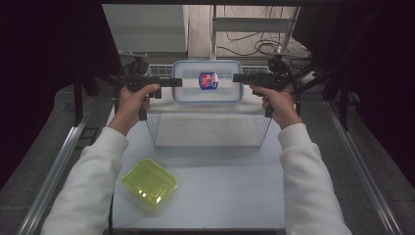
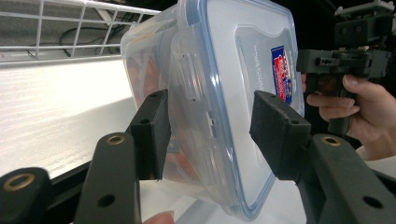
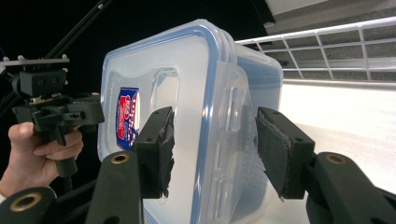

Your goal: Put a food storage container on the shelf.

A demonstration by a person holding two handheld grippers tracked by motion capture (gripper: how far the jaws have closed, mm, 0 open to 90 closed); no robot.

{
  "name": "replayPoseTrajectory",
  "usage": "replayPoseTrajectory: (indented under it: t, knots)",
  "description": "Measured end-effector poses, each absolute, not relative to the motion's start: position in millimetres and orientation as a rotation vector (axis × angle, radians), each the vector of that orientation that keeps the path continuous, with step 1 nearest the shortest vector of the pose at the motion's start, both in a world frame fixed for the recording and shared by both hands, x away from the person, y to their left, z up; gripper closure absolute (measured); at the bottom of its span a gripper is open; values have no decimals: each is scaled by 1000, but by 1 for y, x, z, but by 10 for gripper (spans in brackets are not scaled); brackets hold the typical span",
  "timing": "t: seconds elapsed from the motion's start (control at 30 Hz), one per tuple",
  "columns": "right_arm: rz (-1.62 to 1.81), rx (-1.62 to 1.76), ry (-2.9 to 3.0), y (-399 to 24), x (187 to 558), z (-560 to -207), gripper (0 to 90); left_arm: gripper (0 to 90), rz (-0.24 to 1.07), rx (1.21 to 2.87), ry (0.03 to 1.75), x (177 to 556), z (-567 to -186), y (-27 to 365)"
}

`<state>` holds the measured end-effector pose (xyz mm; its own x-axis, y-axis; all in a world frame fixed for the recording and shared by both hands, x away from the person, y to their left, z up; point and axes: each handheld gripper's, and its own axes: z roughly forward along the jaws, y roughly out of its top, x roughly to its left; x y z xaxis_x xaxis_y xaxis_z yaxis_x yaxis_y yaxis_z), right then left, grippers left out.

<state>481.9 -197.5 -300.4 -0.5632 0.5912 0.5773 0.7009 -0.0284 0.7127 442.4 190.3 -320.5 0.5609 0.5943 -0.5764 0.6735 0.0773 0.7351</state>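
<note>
A shallow yellow-green translucent plastic tray (image 1: 149, 184) lies near the front left corner of the white bench (image 1: 220, 191). Farther back, a wire mesh basket (image 1: 205, 128) stands mid-bench. Beyond the far edge, black cables (image 1: 254, 46) trail across the floor.

Lidded container (image 1: 207, 82) above wire basket (image 1: 208, 128), shallow tray (image 1: 149, 183) front-left on table (image 1: 220, 196)
</note>
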Motion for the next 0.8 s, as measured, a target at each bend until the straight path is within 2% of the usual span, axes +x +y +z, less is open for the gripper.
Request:
replayPoseTrajectory:
  t: [0.13,0.2,0.3,0.4,0.53,0.6,0.8]
  knots:
    - [-1648,-1459,-2089,-197,483,-302,463,455,-72,1603,1117,445,-323,190]
    - [-1629,-1489,-2091,-196,484,-304,440,448,-77,1609,1121,446,-324,189]
    - [-1609,-1531,-2104,-193,484,-306,417,383,-62,1616,1145,448,-327,187]
    - [-1617,-1546,-2104,-190,481,-305,377,377,-57,1607,1148,446,-327,188]
    - [-1674,-1540,-2124,-194,473,-297,385,344,-46,1595,1142,440,-324,191]
    - [-1698,-1541,-2169,-199,466,-292,442,335,-37,1596,1136,436,-322,193]
    - [-1730,-1470,-2290,-209,434,-292,791,312,-6,1607,1107,419,-317,195]
